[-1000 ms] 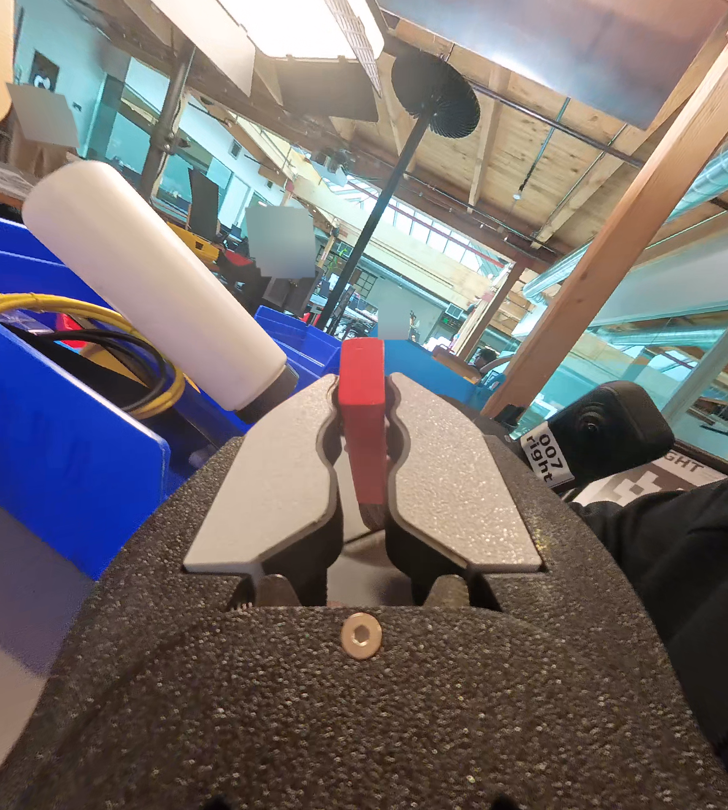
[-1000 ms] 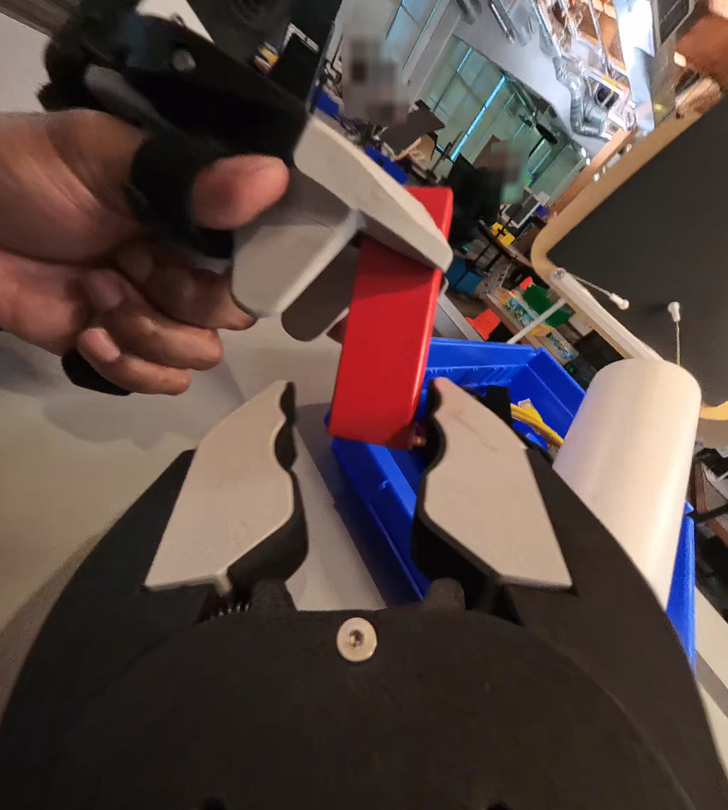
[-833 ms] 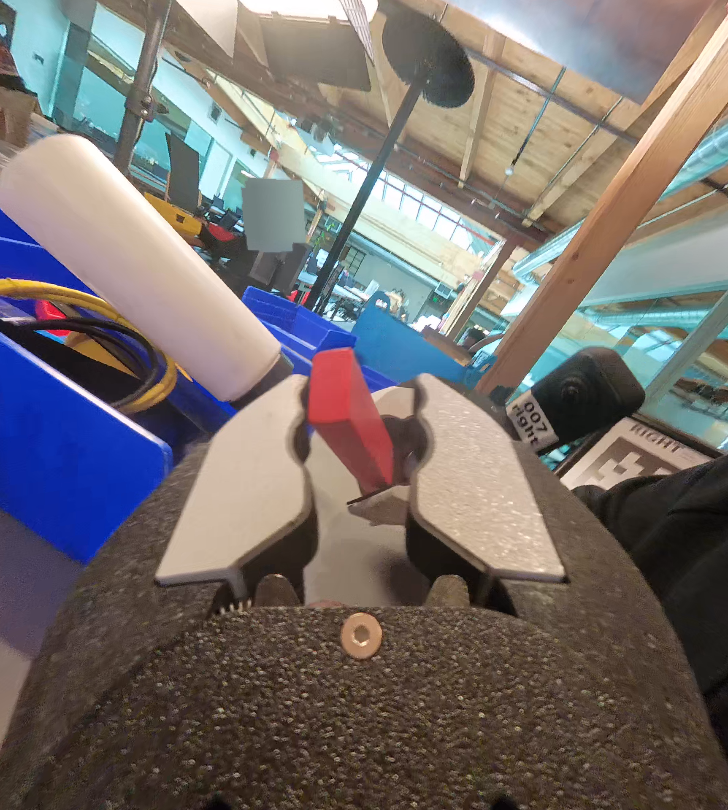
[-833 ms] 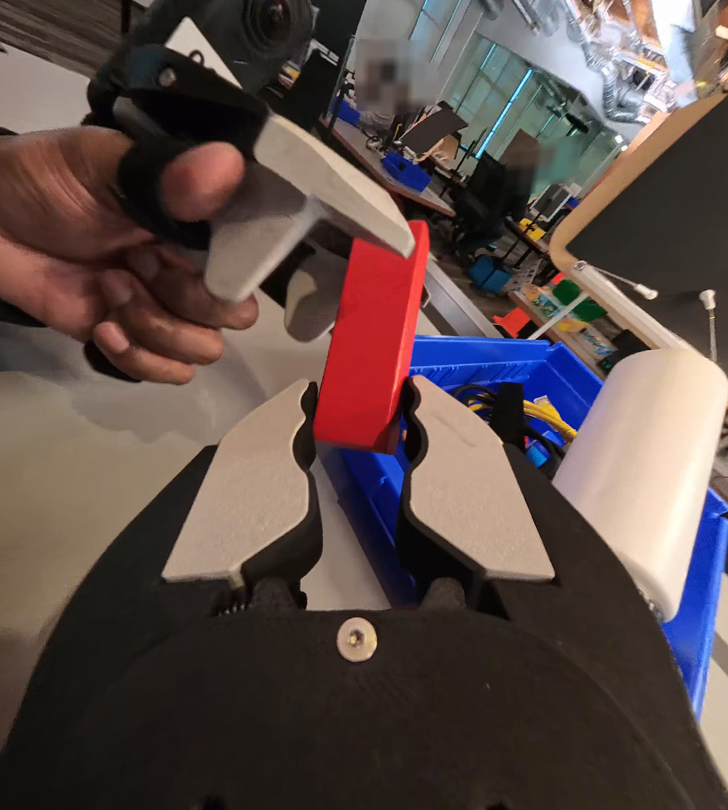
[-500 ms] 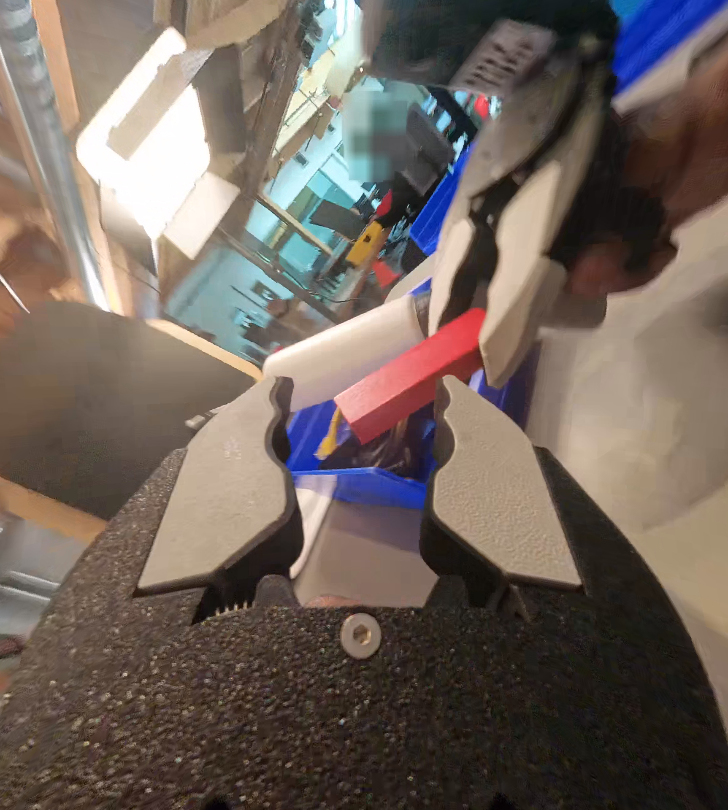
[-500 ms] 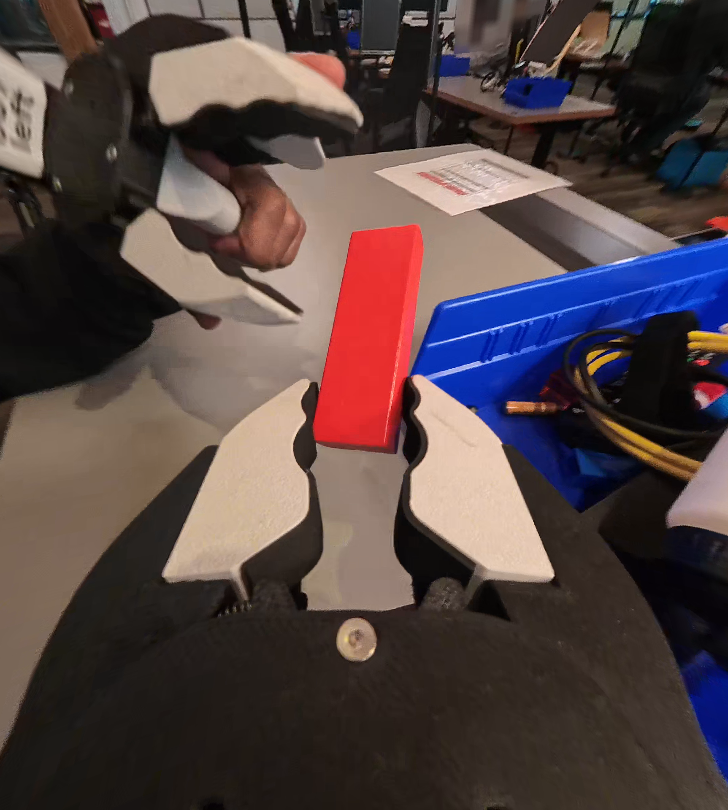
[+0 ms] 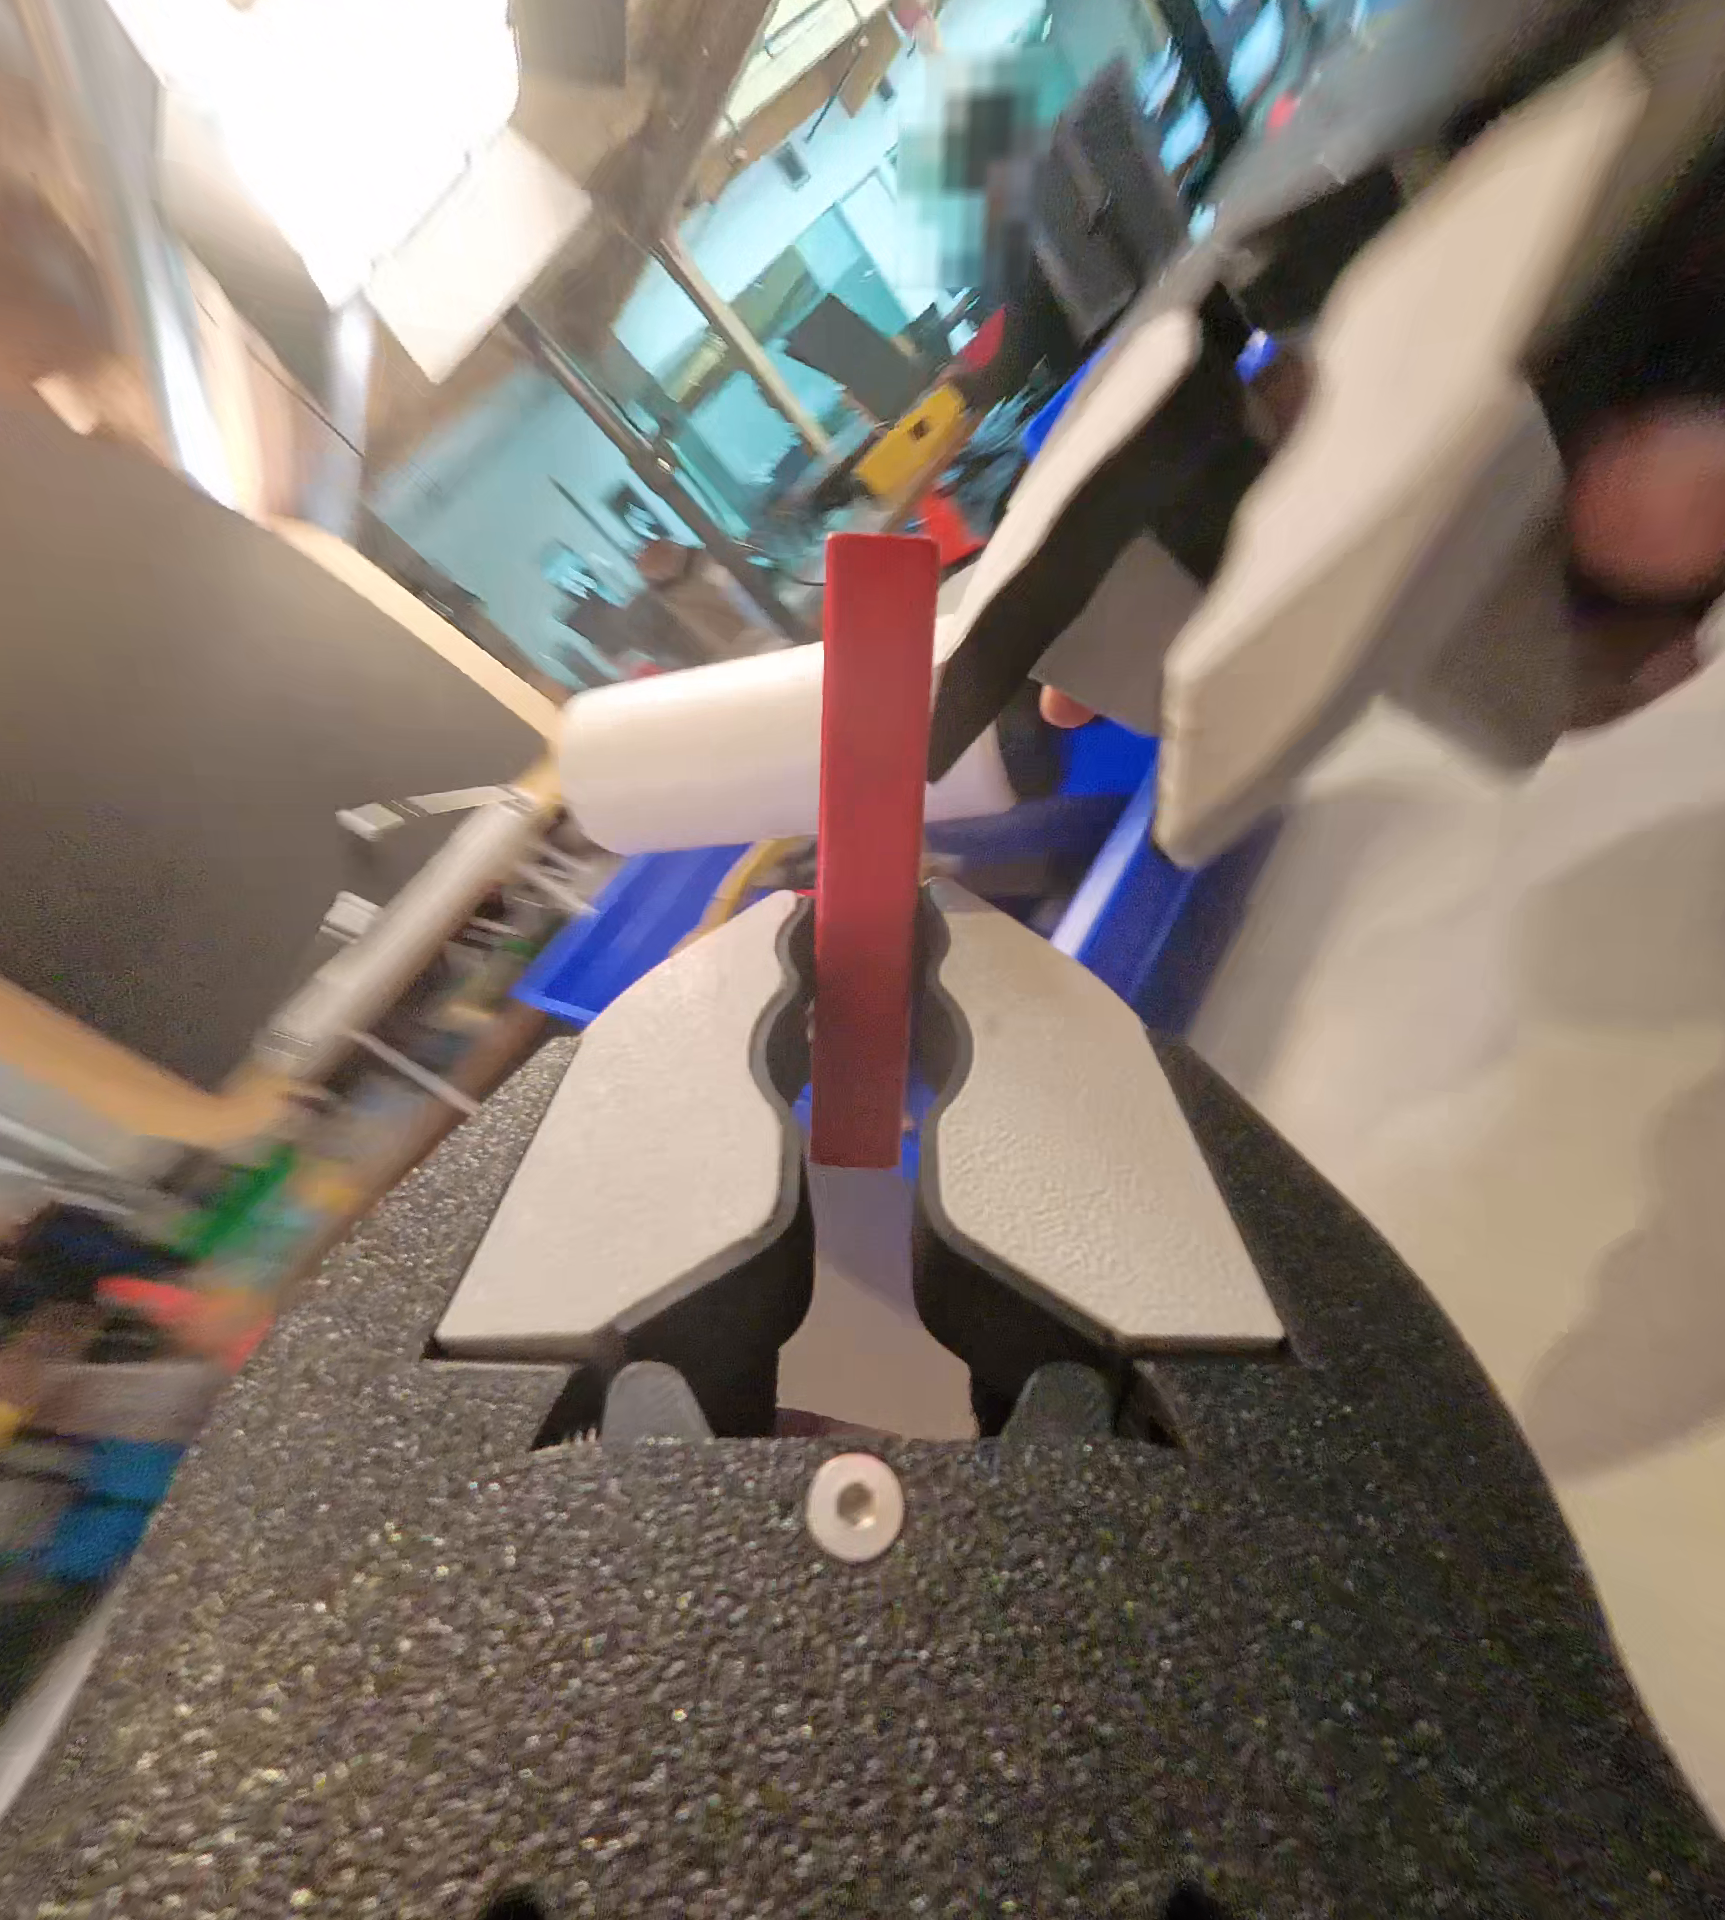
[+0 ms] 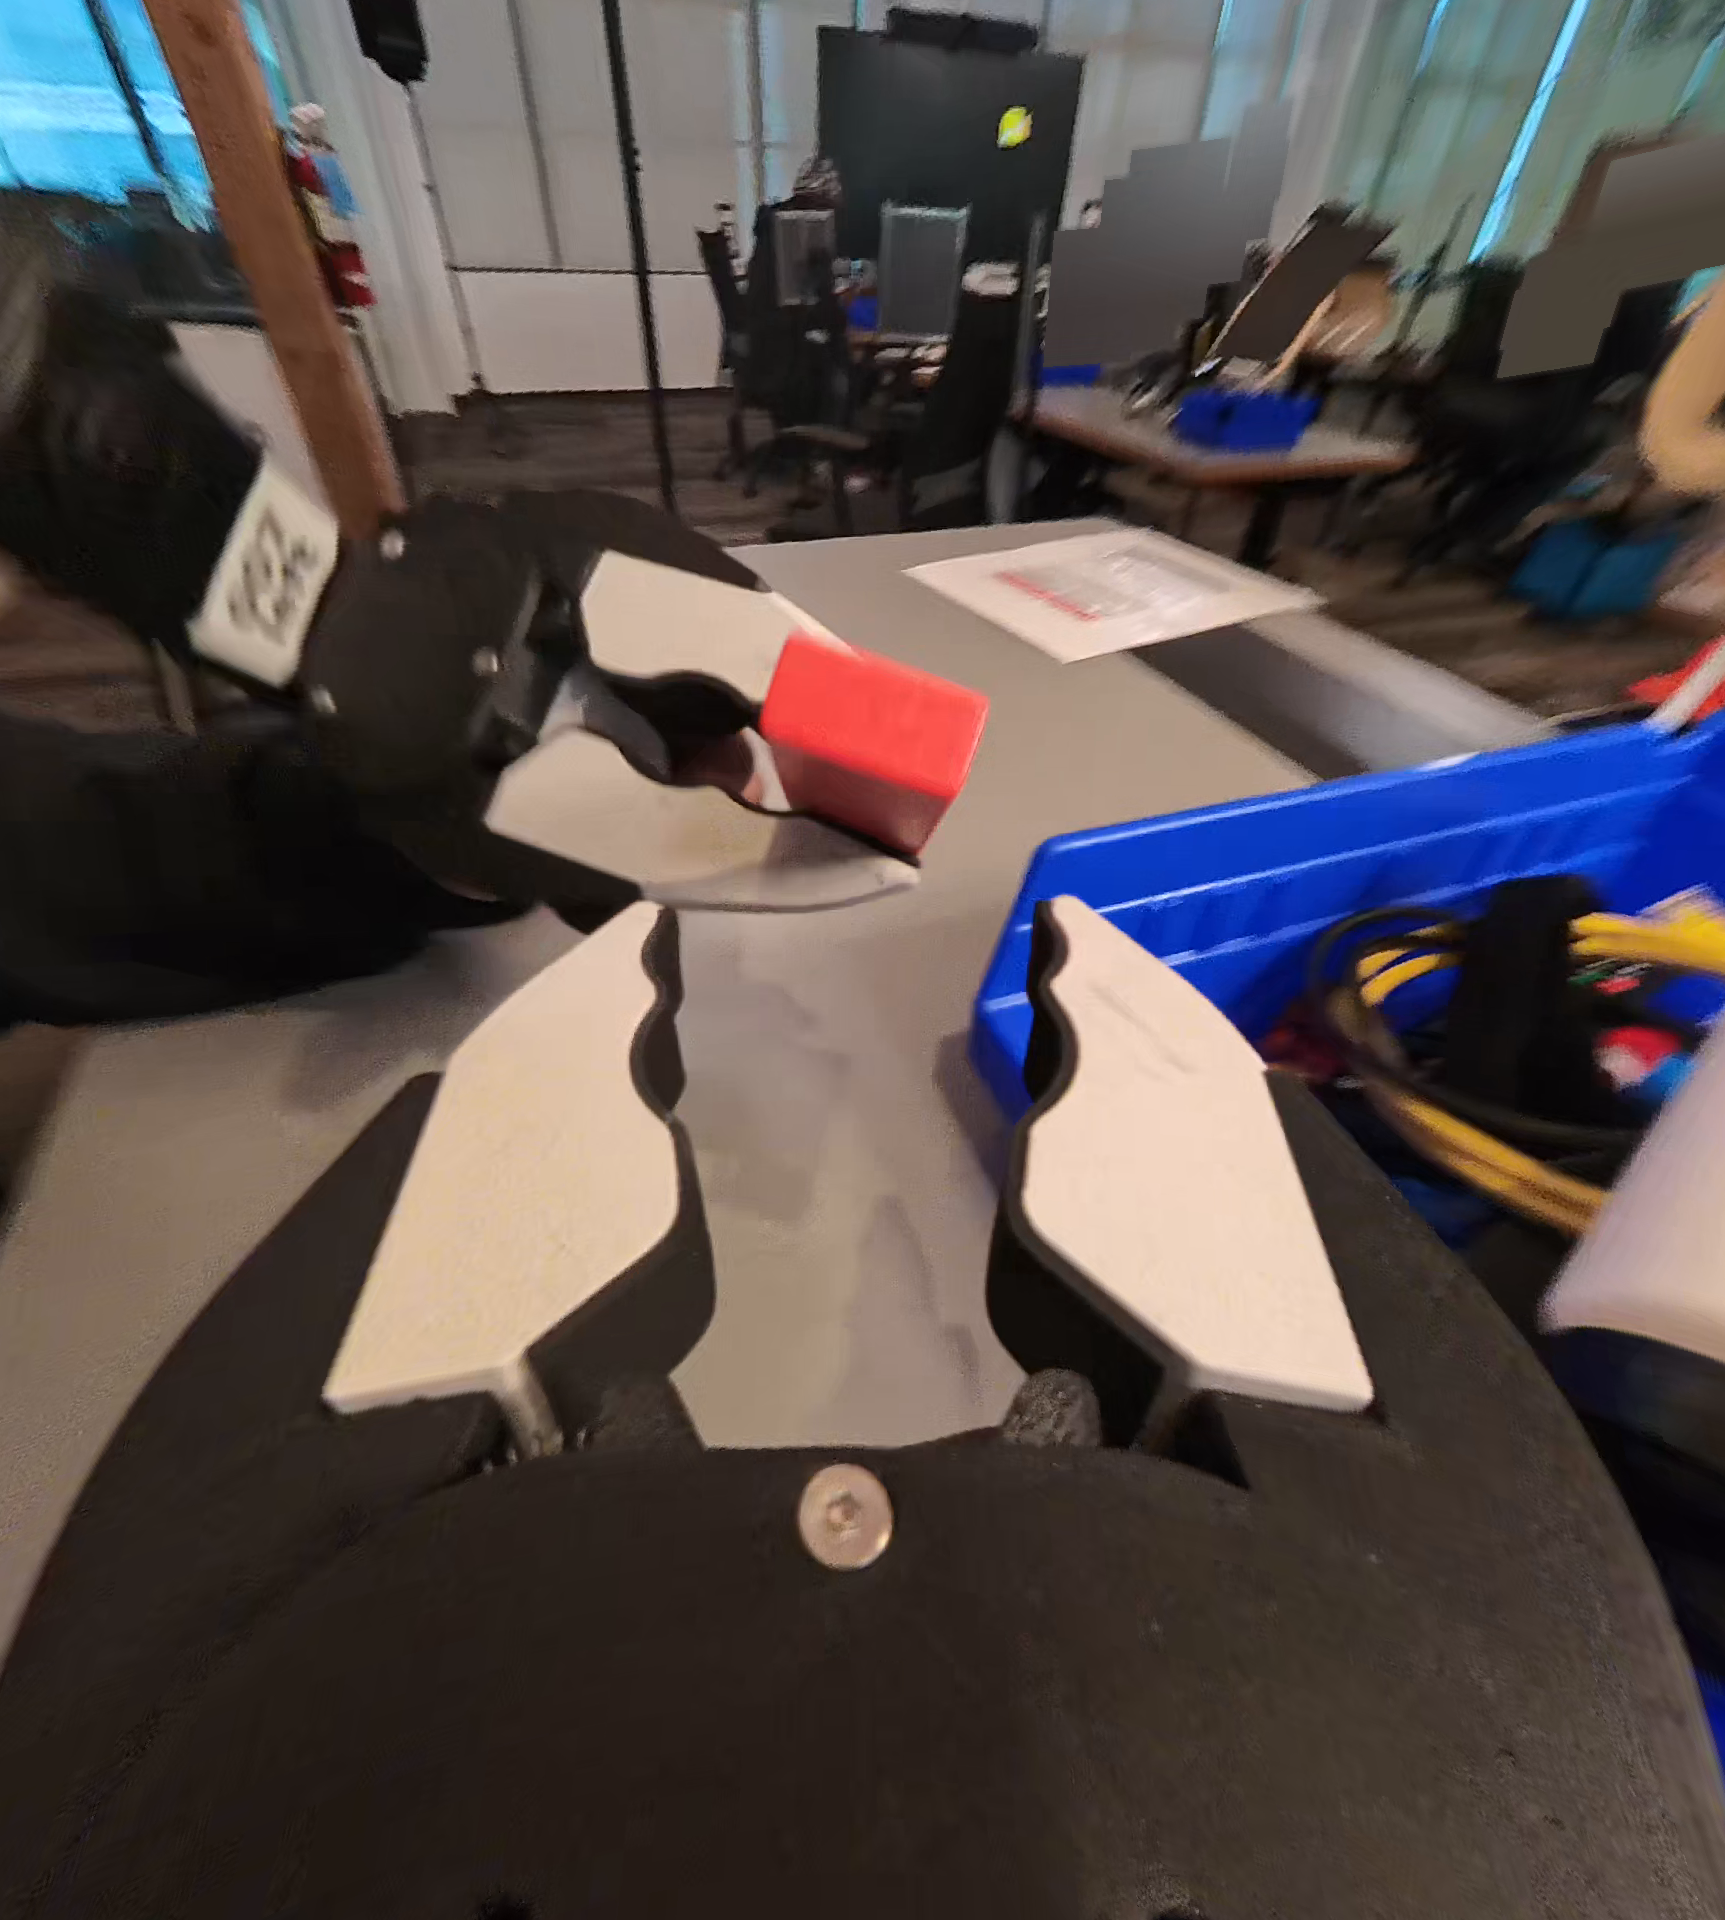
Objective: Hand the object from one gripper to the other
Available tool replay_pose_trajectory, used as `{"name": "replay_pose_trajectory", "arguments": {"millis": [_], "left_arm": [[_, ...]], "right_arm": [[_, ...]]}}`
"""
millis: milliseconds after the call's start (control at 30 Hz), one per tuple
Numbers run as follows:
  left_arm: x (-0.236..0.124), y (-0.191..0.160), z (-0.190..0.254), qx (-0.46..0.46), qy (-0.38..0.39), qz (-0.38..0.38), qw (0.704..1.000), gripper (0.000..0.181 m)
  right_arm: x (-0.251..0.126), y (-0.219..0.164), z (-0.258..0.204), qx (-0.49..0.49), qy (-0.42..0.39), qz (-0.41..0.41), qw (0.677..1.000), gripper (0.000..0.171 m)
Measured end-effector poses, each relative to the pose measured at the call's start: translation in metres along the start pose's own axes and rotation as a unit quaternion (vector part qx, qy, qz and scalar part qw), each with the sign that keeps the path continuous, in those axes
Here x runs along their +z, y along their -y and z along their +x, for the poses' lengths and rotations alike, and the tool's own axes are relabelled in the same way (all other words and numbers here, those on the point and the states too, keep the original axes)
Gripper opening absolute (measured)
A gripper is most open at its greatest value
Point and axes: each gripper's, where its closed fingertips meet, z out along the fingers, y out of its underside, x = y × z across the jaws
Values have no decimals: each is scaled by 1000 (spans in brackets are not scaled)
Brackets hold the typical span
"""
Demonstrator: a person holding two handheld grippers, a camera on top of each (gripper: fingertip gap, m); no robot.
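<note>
My left gripper [image 7: 863, 925] is pinching the red block [image 7: 868, 831] by its lower end, the two grey fingers pressed against its flat sides. The block runs straight out along my fingers, so its long axis continues the line of the gripper and most of its length stands free beyond the tips. Seen from the other side, the red block [image 8: 873, 732] sticks out of the left gripper [image 8: 733, 769] with its free end turned toward me, above the grey table [image 8: 1097, 665] and to the left of the blue bin [image 8: 1357, 831].

My right gripper [image 8: 847, 935] holds nothing; its jaws are spread wide. From the block, it sits just below and slightly to the side, near but not touching, and the block's free end lies above the gap rather than inside it. In the left wrist view the right gripper [image 7: 1076, 748] hangs just right of the block's upper half, likewise apart from it.

I judge the block now rests wholly with my left side. Any return pass would call for the spread jaws to straddle the free end across its narrow faces. The bin, with its yellow cables [image 8: 1460, 1122], lies right of the block, clear of that path.
</note>
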Motion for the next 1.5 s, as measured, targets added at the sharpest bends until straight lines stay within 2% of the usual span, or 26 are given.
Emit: {"name": "replay_pose_trajectory", "arguments": {"millis": [67, 100, 167, 267, 333, 433, 467, 567, 667, 800, 967, 1033, 1100, 1167, 1233, 1300, 1367, 1433, 1500], "left_arm": [[0, 4, -1, -169, -52, 15, 984, 18], [0, 7, 3, -250, -92, 24, 963, 18], [-1, 14, 12, -391, -175, 36, 903, 18], [-6, 28, 27, -522, -276, 58, 805, 19], [-7, 33, 36, -575, -319, 64, 751, 19], [-8, 36, 51, -616, -367, 54, 695, 19], [-8, 36, 55, -623, -378, 49, 683, 19], [-8, 34, 60, -628, -390, 41, 673, 18], [-9, 32, 64, -631, -400, 31, 664, 18], [-9, 32, 69, -621, -406, 25, 670, 19], [-8, 33, 65, -586, -388, 31, 711, 26], [-11, 35, 60, -565, -385, 36, 729, 51], [-17, 38, 50, -516, -376, 54, 768, 65], [-23, 37, 38, -432, -339, 71, 833, 68], [-27, 30, 29, -308, -286, 76, 904, 69], [-30, 22, 23, -170, -230, 72, 955, 68], [-29, 16, 22, -45, -179, 70, 980, 62], [-28, 14, 33, 45, -167, 71, 982, 54], [-24, 12, 48, 100, -170, 72, 978, 53]], "right_arm": [[-4, 3, 5, -83, -44, 6, 996, 75], [-5, 3, 6, -127, -59, 6, 990, 78], [-4, 0, 3, -212, -79, 1, 974, 88], [1, -4, 4, -293, -120, -7, 948, 121], [2, -3, 5, -328, -145, -7, 933, 132], [0, 2, 3, -370, -163, -3, 914, 127], [0, 1, 3, -380, -160, -8, 911, 125], [1, -7, -1, -388, -136, -23, 911, 111], [2, -11, -2, -375, -122, -36, 918, 108], [1, -16, -2, -346, -95, -50, 932, 107], [1, -14, 0, -261, -73, -46, 962, 107], [1, -14, 3, -206, -58, -46, 976, 107], [1, -15, 5, -126, -28, -46, 991, 107], [0, -15, 4, -45, 12, -42, 998, 108], [-1, -16, 0, 32, 59, -43, 997, 107], [0, -18, -8, 90, 108, -48, 989, 107], [1, -22, -18, 136, 152, -61, 977, 107], [1, -24, -30, 168, 195, -69, 964, 107], [2, -25, -40, 184, 221, -76, 955, 107]]}}
